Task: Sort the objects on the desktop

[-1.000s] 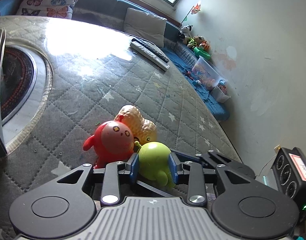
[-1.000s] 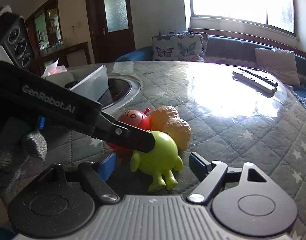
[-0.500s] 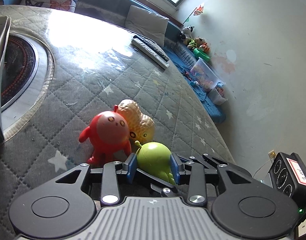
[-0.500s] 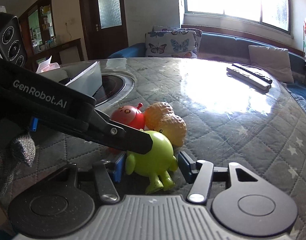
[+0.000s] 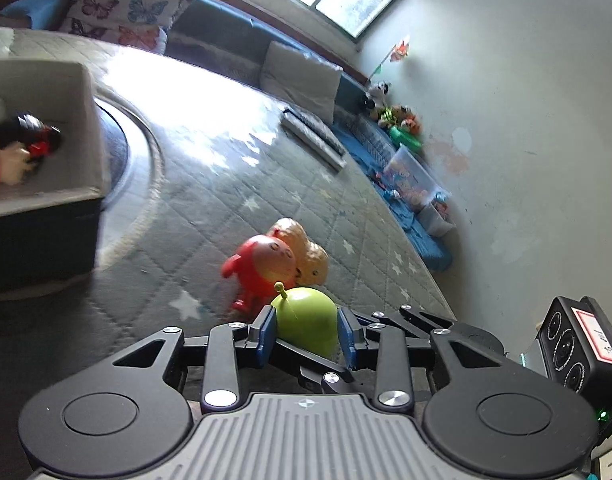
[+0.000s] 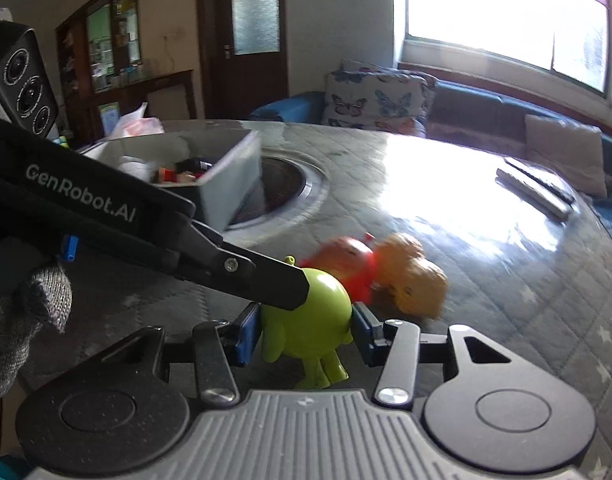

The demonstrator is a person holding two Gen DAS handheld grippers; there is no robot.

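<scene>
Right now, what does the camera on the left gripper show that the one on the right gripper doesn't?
Only the left wrist view shows the clear bin of toys and stuffed toys by the wall, and the right gripper's camera block.

Only the right wrist view shows the dark door, the shelves, a gloved hand and the left gripper's arm reaching across.

Both show the green toy between blue pads, both pairs of jaws closing on it, the red toy, the peanut toy, the grey box, the remotes and the butterfly cushion.

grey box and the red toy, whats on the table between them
Nothing stands between the grey box and the red toy; the left wrist view shows only bare quilted table cover and the round inset's rim.
</scene>
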